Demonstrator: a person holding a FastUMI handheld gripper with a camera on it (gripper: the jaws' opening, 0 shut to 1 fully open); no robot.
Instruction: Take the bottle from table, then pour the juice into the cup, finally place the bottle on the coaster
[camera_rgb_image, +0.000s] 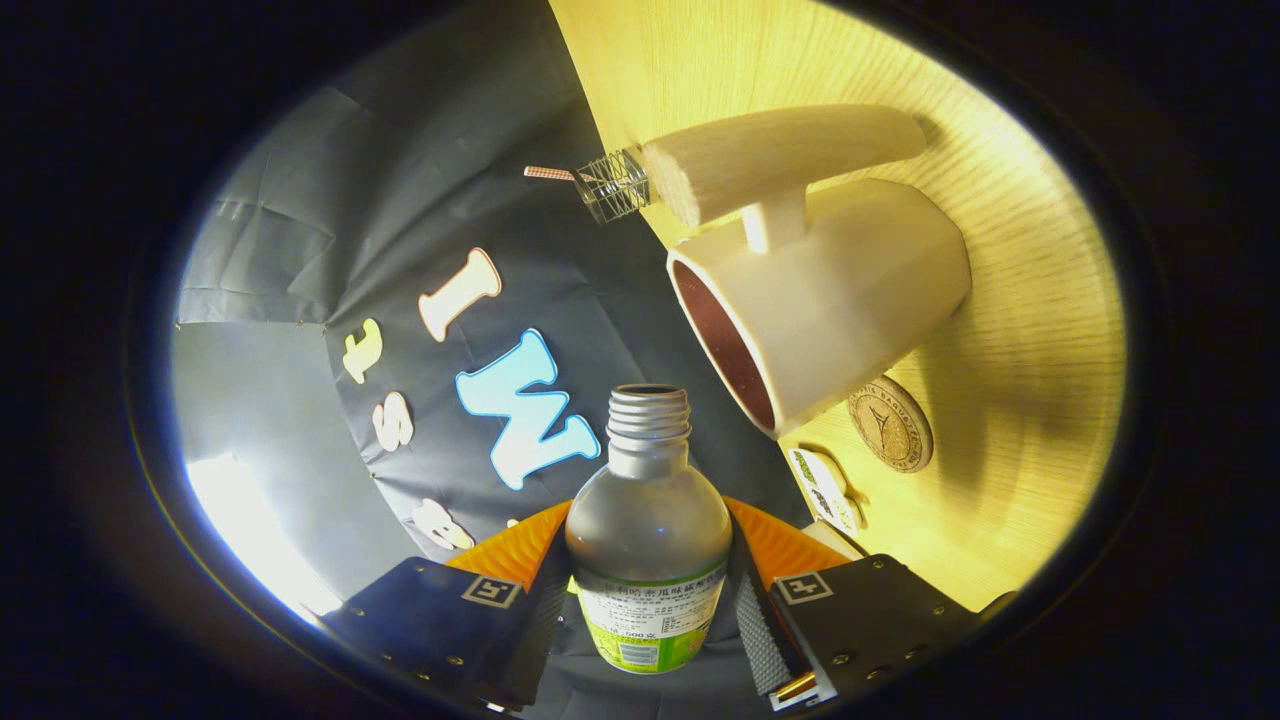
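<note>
The gripper (648, 610) is rolled hard over onto its side, so the wooden table (1010, 420) stands like a wall on one side of the view and the booth's black cloth wall (400, 220) fills the other. Between the two fingers sits the bottle (648, 530): both pads (762, 640) press against its body w/ the label band caught between them, so it's pinched tight. The bottle's neck points straight ahead along the fingers, cap off, threaded mouth open. Its upper body looks greyish and I can't tell how much juice is inside, prob. because of the dim light.

Just beyond the bottle's mouth and a bit to the table side is the cup (830, 300), a pale mug w/ a dark inner wall, standing on the table w/ its opening facing toward the bottle's neck. The mouth of the bottle is near the cup's rim but apart from it, not touching. A thick wooden handle (780, 160) juts from the cup's side on a short post.

On the table next to the cup's base lies the round coaster (890, 424), brown w/ an embossed mark, bare. A small printed packet (825, 488) lies close by it, nearer the fingers. Farther off, past the handle, a small wire-mesh thing (612, 185) w/ a thin stick pokes out at the table edge.
</note>
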